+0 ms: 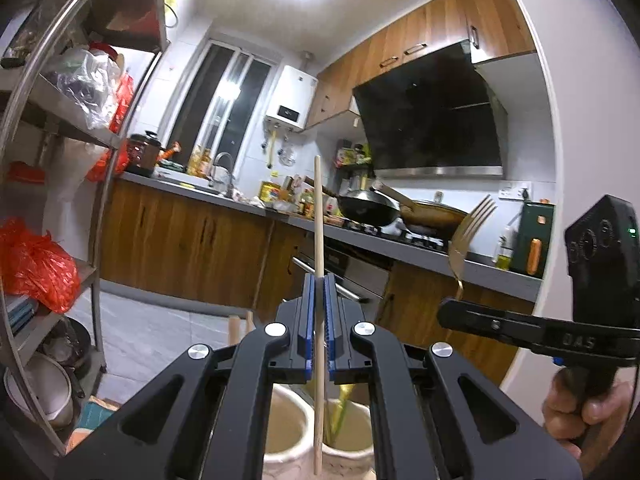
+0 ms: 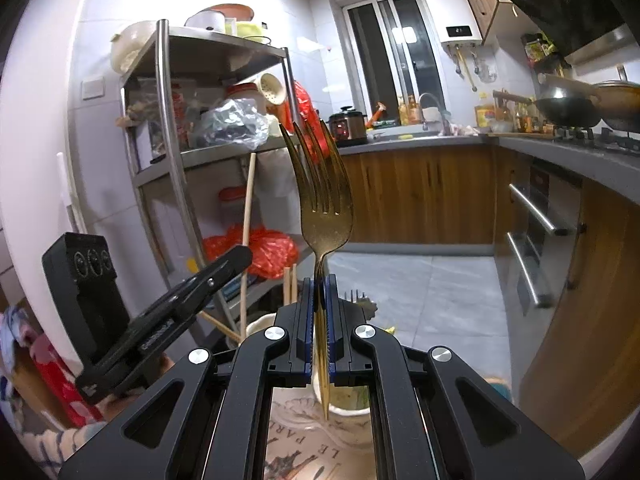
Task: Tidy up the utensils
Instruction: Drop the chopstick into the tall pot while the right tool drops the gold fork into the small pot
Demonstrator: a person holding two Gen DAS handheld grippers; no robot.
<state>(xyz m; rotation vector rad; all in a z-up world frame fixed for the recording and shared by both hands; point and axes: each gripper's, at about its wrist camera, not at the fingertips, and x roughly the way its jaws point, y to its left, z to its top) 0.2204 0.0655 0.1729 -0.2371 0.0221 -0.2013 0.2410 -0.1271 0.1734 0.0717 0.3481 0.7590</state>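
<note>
The left gripper (image 1: 319,280) is pinching a wooden chopstick (image 1: 318,216) between its jaws, nearly closed on it; the stick is standing upright, its lower end reaching down over a cream holder (image 1: 286,420) below. The right gripper (image 2: 319,280) is clamping a fork (image 2: 322,188) by its handle, tines pointing up, above a printed cream holder (image 2: 308,440). The fork is looking golden and tarnished, the chopstick pale and plain. More chopsticks (image 2: 290,284) are sticking up just behind the jaws. A metal shelf rack (image 2: 168,120) is standing at the left, and a wok (image 1: 370,208) is sitting on the table beyond.
</note>
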